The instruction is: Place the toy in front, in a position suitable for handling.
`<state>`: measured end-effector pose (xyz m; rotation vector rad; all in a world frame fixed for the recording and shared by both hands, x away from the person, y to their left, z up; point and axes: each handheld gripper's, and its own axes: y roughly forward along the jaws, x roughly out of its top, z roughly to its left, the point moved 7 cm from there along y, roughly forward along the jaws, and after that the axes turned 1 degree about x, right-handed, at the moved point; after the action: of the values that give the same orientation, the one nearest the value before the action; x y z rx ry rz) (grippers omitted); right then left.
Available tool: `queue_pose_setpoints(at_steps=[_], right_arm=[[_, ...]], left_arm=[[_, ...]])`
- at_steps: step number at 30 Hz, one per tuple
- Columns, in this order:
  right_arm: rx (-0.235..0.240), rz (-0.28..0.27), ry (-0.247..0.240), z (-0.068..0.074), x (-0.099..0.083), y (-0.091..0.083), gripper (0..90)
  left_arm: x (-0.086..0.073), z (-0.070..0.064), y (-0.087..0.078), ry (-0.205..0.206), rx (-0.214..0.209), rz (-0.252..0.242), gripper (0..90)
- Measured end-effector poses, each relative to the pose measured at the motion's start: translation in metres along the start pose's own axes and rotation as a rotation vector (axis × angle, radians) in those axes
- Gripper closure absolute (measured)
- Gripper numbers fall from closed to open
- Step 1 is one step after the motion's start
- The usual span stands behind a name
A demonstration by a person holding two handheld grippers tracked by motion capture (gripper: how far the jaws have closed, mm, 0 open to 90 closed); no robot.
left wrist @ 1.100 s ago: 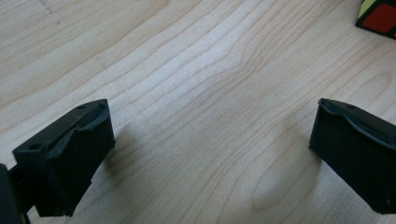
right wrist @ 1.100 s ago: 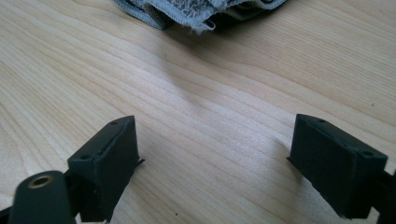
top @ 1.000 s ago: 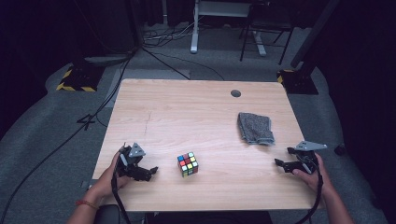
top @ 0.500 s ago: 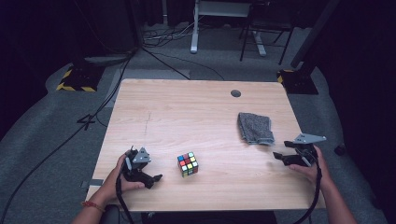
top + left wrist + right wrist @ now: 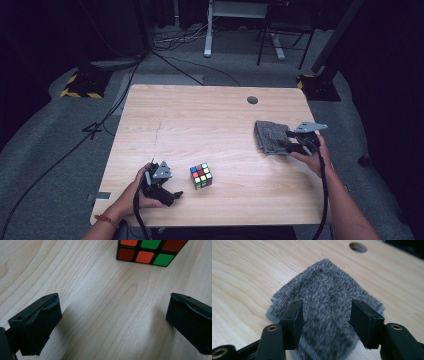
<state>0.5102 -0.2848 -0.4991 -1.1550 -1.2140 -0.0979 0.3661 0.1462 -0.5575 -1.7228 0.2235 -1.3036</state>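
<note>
The right gripper (image 5: pixel 294 141) is reaching over the near corner of the folded grey cloth (image 5: pixel 270 136) at the tabletop's (image 5: pixel 200 125) right side, its fingers (image 5: pixel 293 316) spread open astride the fabric, not yet pinching it. The left gripper (image 5: pixel 167 192), fingers wide apart and empty, is facing the puzzle cube (image 5: pixel 200 176) just ahead. Judging by this, both grasps remain undone. No containers are present.

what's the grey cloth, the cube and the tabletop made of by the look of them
The grey cloth looks like a fuzzy microfibre or terry fabric: short mottled pile, stitched edge. The cube seems hard plastic, a black body with glossy coloured squares, whether stickers or tiles I cannot tell. The tabletop shows pale wood grain with a smooth matt finish; it may be laminate or veneer and not solid wood.
</note>
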Motion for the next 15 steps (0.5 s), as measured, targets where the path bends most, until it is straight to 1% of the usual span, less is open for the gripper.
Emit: queue_pose_setpoints(at_steps=[1, 3, 4, 5, 7, 9, 10, 14, 15], right_arm=[[0.001, 0.019, 0.004, -0.001, 0.000, 0.007, 44.7], [-0.029, 0.064, -0.008, -0.005, -0.003, 0.020, 45.8], [-0.031, 0.082, -0.007, -0.007, -0.005, 0.026, 45.8], [-0.028, 0.091, 0.007, -0.009, -0.006, 0.031, 45.7], [-0.031, 0.105, 0.019, -0.011, -0.009, 0.037, 44.0], [0.005, 0.128, 0.035, -0.010, -0.014, 0.043, 40.3], [0.012, 0.131, 0.046, -0.010, -0.015, 0.045, 39.8], [0.042, 0.110, 0.112, -0.012, -0.020, 0.045, 39.1], [0.048, 0.113, 0.119, -0.011, -0.020, 0.044, 38.9]], left_arm=[[0.001, -0.001, 0.001, -0.001, -0.002, -0.001, 0.4], [0.002, -0.002, 0.001, 0.000, -0.003, -0.003, 0.3], [0.002, -0.002, 0.002, 0.002, -0.005, -0.001, 0.3], [0.002, -0.002, 0.002, 0.006, -0.005, -0.001, 0.3], [0.002, -0.003, 0.002, 0.004, -0.006, -0.001, 0.3], [0.003, -0.004, 0.003, 0.010, -0.011, 0.000, 0.2], [0.004, -0.004, 0.003, 0.012, -0.013, -0.001, 0.2], [0.005, -0.005, 0.005, 0.005, -0.010, -0.002, 0.2], [0.006, -0.005, 0.005, 0.006, -0.007, -0.002, 0.2]])
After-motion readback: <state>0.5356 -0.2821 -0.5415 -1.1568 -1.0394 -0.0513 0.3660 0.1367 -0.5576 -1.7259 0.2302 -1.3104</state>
